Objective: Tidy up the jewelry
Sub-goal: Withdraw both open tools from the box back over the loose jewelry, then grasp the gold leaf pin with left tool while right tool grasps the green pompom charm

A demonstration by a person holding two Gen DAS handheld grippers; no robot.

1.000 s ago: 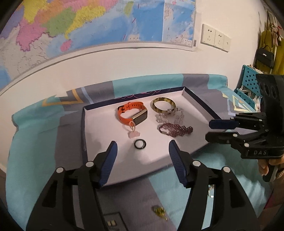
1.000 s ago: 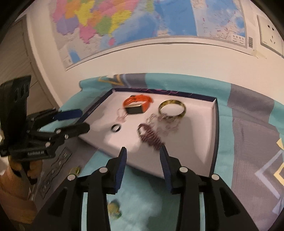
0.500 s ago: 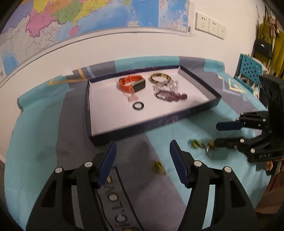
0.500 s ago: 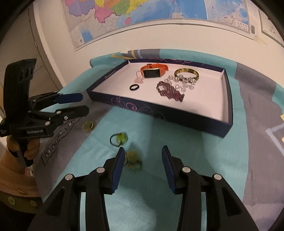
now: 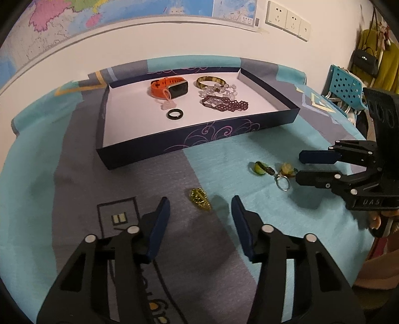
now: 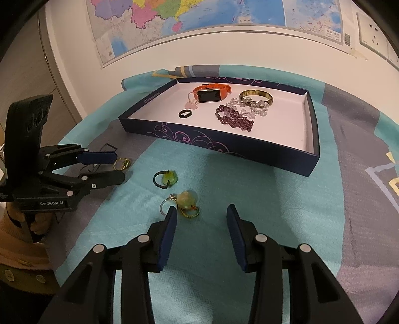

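Teal cloth bare before tray wall; left gripper jaws closing, right gripper jaws apart, both empty.

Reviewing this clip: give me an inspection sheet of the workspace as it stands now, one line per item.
Surface: teal and grey cloth, no spills seen.
Job's things: navy tray holds orange watch, gold bangle, clear beads, purple bead bracelet, black ring. On the cloth: gold chain piece, green charm, silver ring with yellow stone.
Clutter: nothing seen.
Grippers: left gripper closing, empty, above the gold chain piece; right gripper open, empty, by the silver ring.
Cables: nothing seen.
Surroundings: wall map, sockets, blue chair.
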